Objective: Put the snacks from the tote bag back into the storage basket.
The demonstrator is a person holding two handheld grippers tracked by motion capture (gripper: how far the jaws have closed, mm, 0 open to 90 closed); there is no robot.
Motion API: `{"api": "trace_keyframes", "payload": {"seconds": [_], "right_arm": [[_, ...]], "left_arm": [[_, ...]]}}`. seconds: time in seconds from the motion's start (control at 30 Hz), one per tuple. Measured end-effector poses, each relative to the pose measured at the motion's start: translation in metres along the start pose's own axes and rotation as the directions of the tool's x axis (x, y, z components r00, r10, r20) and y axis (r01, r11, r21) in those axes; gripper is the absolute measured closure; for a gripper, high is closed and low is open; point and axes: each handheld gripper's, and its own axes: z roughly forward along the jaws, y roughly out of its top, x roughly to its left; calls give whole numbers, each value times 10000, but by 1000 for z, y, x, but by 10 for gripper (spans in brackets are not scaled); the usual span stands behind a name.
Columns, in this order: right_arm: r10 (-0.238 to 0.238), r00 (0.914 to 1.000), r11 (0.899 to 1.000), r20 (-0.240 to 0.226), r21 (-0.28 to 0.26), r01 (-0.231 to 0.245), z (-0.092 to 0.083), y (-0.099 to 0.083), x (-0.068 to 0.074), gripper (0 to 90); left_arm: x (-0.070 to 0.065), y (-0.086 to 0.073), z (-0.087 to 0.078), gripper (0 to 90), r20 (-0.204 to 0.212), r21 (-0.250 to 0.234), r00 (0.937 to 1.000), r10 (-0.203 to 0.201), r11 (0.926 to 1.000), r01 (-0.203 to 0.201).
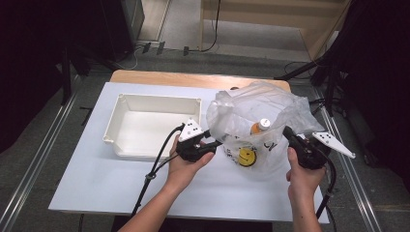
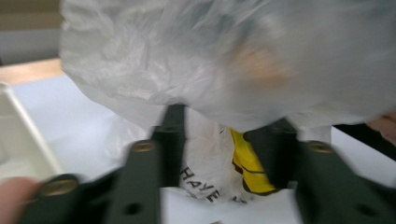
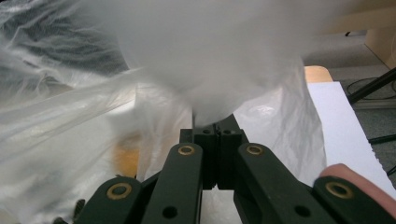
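The plastic bag (image 1: 261, 123) is sitting right of centre on the bench (image 1: 87, 183), beside the white bin (image 1: 126, 145). The right tool (image 3: 215, 128) is pinching film shut; the left tool (image 2: 224, 140) is straddling it half-open, apparently unclamped. Film handles limp and slippery; the bottle (image 1: 260, 126) adds weight, so grip bunched rim.

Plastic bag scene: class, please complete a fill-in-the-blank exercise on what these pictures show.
1. The right gripper has its jaws ____ on the plastic bag.
2. Inside the bag stands an orange bottle with a ____ cap.
3. The white tray lies to the ____ of the bag in the high view.
4. The left gripper has its jaws ____, with bag film between them.

Missing words: shut; white; left; apart
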Motion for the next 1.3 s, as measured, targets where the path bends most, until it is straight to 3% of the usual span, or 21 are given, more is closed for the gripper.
{"api": "trace_keyframes", "payload": {"seconds": [0.13, 0.27, 0.43, 0.63, 0.77, 0.83, 0.93, 1.07, 1.1, 1.13, 1.23, 1.3], "right_arm": [[-216, 9997, 9997, 67, 70, 215, 3, -2, 3, 900], [-461, 9989, 9988, 80, 156, 460, 6, -5, 4, 900], [-816, 9965, 9963, 193, 289, 811, 9, -10, 6, 900], [-1028, 9945, 9937, 175, 463, 1019, 9, -14, 6, 900], [-1210, 9925, 9909, 188, 611, 1196, 9, -17, 7, 900], [-1228, 9923, 9901, 126, 702, 1217, 9, -19, 6, 900], [-1269, 9918, 9890, 169, 788, 1252, 9, -21, 5, 900], [-1074, 9942, 9919, 84, 695, 1065, 6, -19, 4, 869], [-1070, 9943, 9921, -16, 659, 1069, 4, -18, 3, 847], [-1012, 9946, 9934, -219, 530, 1022, -2, -13, 3, 790], [-980, 9946, 9946, -339, 319, 991, -9, -9, 2, 732], [-1022, 9938, 9948, -442, -45, 1021, -18, -2, 4, 563]], "left_arm": [[0, 6, -10, 253, -54, -350, 9999, -123, 9993, 121], [0, 12, -14, 183, -126, -697, 9994, -323, 9971, 314], [-1, 21, -14, 146, -215, -952, 9977, -636, 9936, 612], [-6, 36, -10, 137, -301, -1206, 9976, -627, 9910, 586], [-7, 42, -9, 145, -100, -1462, 9965, -834, 9859, 811], [-10, 48, -7, 201, -224, -1460, 9975, -677, 9872, 637], [-12, 50, -3, 426, -715, -1101, 9956, -612, 9925, 531], [-11, 47, 4, 754, -414, -774, 9968, -685, 9949, 652], [-11, 46, 6, 754, -406, -635, 9974, -599, 9963, 572], [-11, 44, 7, 865, -309, -536, 9977, -601, 9969, 584], [-10, 41, 13, 900, -169, -361, 9972, -723, 9968, 716], [-10, 39, 18, 900, -110, -321, 9964, -837, 9960, 833]]}}
